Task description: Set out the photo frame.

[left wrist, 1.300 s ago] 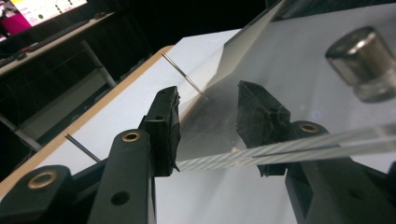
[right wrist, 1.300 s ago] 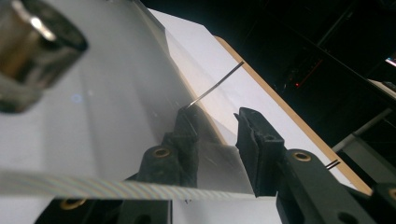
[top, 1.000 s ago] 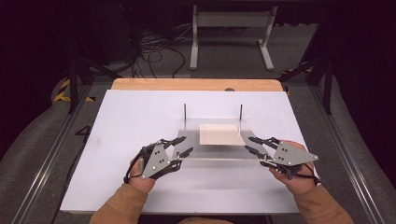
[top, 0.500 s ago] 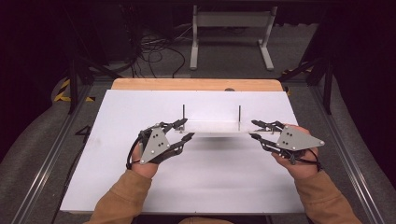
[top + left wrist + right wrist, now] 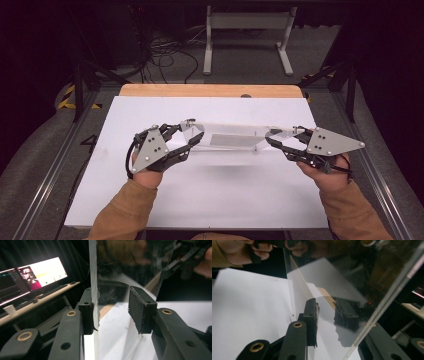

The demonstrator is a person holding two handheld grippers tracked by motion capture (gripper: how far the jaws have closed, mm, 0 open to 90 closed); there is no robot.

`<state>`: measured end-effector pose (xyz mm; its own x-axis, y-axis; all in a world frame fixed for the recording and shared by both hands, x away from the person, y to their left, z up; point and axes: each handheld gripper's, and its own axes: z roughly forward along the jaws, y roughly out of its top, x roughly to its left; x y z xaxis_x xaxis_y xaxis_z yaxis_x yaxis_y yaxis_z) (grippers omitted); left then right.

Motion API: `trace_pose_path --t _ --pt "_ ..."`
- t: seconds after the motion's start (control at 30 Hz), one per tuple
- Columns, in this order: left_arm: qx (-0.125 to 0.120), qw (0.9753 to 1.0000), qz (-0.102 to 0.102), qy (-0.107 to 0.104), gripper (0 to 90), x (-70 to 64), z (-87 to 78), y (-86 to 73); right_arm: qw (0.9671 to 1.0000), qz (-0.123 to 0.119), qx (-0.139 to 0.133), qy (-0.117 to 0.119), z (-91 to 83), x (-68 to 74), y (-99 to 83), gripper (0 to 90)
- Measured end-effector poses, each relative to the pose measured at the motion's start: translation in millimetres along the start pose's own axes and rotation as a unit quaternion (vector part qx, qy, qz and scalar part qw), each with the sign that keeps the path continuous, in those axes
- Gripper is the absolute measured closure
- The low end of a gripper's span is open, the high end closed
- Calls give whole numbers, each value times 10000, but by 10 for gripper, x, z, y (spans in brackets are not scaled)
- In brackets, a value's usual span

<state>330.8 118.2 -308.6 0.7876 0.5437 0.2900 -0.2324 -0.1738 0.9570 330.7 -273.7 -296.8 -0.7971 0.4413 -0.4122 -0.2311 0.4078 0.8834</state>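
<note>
— Lifted since a second ago: the clear box [image 5: 227,140] is off the white sheet [image 5: 210,200], tilted, both grippers higher.

— Grip? Left gripper [image 5: 192,135] at nine o'clock, jaws astride a wall, one pad touching; right gripper [image 5: 272,139] at three o'clock, clamped on the other.

One clear acrylic box [image 5: 230,139], two grippers, one white table [image 5: 210,200].

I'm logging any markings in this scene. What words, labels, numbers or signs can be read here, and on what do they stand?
No text can be read.
Monitor in the left gripper view: it shows a lit window with lines of content, too blurred to read.
Clear acrylic box, held between the left gripper and right gripper: no label or print.
White tabletop: no markings.
</note>
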Motion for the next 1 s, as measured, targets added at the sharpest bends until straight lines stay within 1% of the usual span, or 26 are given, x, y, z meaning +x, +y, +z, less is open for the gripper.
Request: trace_pose_path --t 0.13,0.23,0.3,0.37,0.47,0.6,0.7,0.73,0.77,0.8,1.0 --pt "-116 9998 -122 -50 582 24 -65 72 9999 19 -83 130 -28 22 123 714" --pt "-142 9997 -166 -73 582 24 -96 121 9997 73 -136 191 -62 25 217 720" --pt "-113 9997 -221 -86 582 23 -112 151 9996 103 -141 218 -76 18 260 720" --pt "-101 9994 -307 -76 582 16 -117 179 9994 194 -120 277 -88 1 301 721" --pt "-38 9989 -456 -117 582 25 -125 218 9986 331 -154 393 -102 -25 332 726" --pt "15 9974 -698 -156 583 34 -130 234 9972 504 -172 521 -104 -54 359 731" --pt "86 9967 -786 -176 587 50 -134 228 9961 613 -152 611 -89 -81 357 731" --pt "96 9961 -854 -174 588 53 -131 221 9958 642 -142 642 -77 -93 351 731" --pt "136 9961 -851 -184 588 67 -130 212 9955 665 -125 660 -67 -101 344 731" --pt "136 9955 -924 -182 589 69 -123 201 9952 698 -115 679 -54 -110 334 731" --pt "240 9929 -1145 -232 597 114 -94 131 9922 932 -37 822 26 -189 270 726"
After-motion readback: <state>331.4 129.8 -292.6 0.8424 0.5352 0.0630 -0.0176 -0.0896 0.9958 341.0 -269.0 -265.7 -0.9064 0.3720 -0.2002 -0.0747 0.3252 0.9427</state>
